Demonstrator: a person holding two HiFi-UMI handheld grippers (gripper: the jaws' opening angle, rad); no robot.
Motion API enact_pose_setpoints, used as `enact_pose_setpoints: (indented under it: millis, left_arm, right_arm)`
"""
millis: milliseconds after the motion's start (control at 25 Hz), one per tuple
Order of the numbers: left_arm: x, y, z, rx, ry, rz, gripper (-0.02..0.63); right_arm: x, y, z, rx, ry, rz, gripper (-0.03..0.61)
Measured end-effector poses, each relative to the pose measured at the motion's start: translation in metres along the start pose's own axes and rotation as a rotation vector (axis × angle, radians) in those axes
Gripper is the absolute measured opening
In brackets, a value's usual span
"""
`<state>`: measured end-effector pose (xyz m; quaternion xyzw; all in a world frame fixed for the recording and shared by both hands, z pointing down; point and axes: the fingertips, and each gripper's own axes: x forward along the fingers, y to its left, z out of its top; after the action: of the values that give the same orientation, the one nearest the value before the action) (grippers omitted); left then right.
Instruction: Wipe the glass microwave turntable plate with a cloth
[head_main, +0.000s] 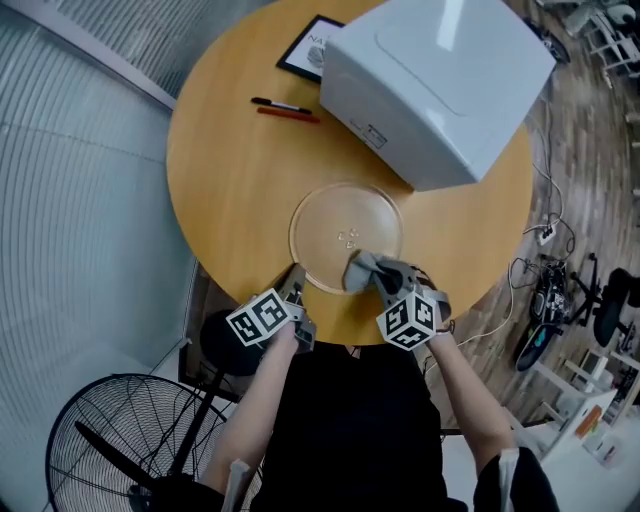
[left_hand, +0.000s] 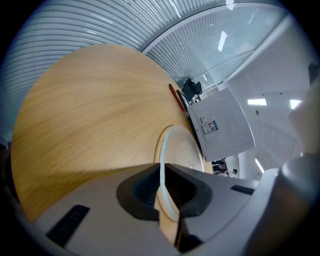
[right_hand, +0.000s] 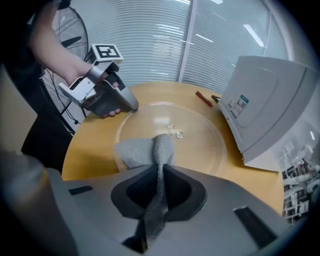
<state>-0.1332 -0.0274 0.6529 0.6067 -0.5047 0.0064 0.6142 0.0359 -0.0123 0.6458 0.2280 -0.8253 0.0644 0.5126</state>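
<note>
**Plate pinned at rim, cloth on glass**

Round clear glass turntable plate (head_main: 345, 232) sits flat on the round light-wood table (head_main: 230, 170), centre of the head view, just below the white microwave oven (head_main: 440, 80). Left gripper (head_main: 294, 283) comes in from lower left. In its own view the jaws are narrowed onto the plate's rim, pads pressing the glass edge from both sides. Right gripper (head_main: 383, 276) comes in from lower right, jaws pinched on a grey woven cloth (head_main: 360, 270). A twisted strand runs back between the pads, and the loose bunch lies on the plate's lower edge. In the right gripper view the cloth covers the near-left part of the glass, below the centre hub marks. Black pen (head_main: 280, 103) and red pen (head_main: 288, 115) lie side by side at upper left on the table, well apart from the plate. Black floor fan (head_main: 120, 440) is at lower left, off the table.
</note>
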Motion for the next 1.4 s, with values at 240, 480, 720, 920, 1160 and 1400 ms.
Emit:
enact_pose_setpoints:
  millis: [240,480,720,920,1160,1400]
  left_arm:
    - [-0.001,0.0,-0.001,-0.003,0.003,-0.005,0.024]
    - [-0.001,-0.001,-0.002,-0.005,0.004,-0.007,0.023]
    - [-0.001,-0.002,-0.002,-0.004,0.007,-0.012,0.023]
    - [0.0,-0.002,-0.002,-0.002,0.008,-0.01,0.023]
    - [-0.001,-0.001,-0.002,-0.005,0.009,-0.014,0.023]
    - [-0.001,-0.001,-0.002,-0.007,0.013,-0.019,0.025]
  right_arm:
    - [0.012,0.046,0.029,-0.085,-0.05,0.066,0.034]
    - [0.032,0.044,0.068,-0.107,-0.106,0.074,0.034]
    - [0.054,0.018,0.109,-0.194,-0.149,0.011,0.031]
    - [0.072,-0.016,0.131,-0.218,-0.154,-0.053,0.03]
    - [0.07,-0.072,0.114,-0.153,-0.105,-0.164,0.029]
    - [0.052,-0.107,0.073,-0.014,-0.049,-0.275,0.028]
